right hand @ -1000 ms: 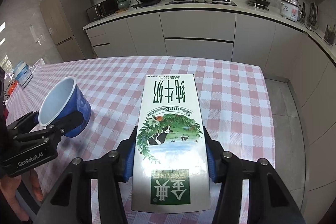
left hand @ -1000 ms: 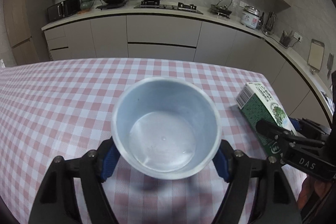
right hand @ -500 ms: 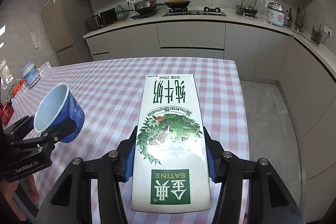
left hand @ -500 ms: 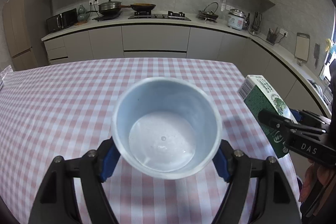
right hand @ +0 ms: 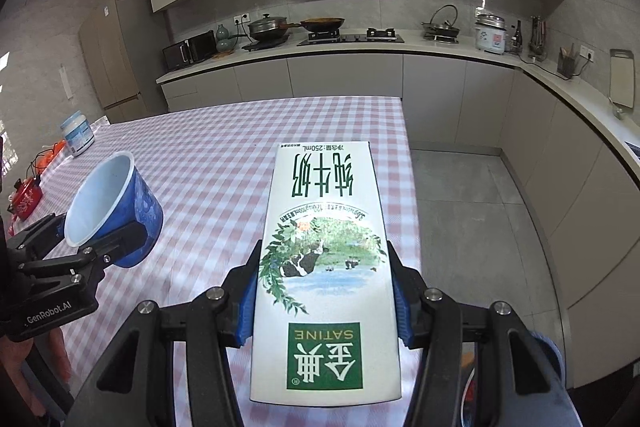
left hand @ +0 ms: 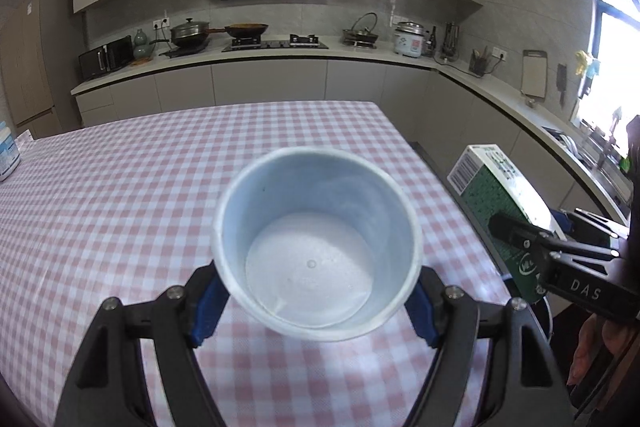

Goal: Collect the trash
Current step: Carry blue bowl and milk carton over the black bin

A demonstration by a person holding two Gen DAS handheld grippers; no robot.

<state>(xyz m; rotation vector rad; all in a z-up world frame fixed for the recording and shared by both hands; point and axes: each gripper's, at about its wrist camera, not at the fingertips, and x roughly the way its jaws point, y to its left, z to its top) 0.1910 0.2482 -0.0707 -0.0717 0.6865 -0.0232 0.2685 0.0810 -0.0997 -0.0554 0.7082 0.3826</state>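
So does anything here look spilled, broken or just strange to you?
Nothing spilled or broken. The blue cup, clamped in the left gripper, is empty and undented. The milk carton in the right gripper looks intact. Its print reads upside down from that gripper's camera, a mere matter of how it is held.

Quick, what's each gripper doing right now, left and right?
Left gripper: shut on the blue cup, empty inside.
Right gripper: shut on the milk carton.

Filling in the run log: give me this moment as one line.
left gripper: shut on blue cup | right gripper: shut on milk carton | both held above checkered table
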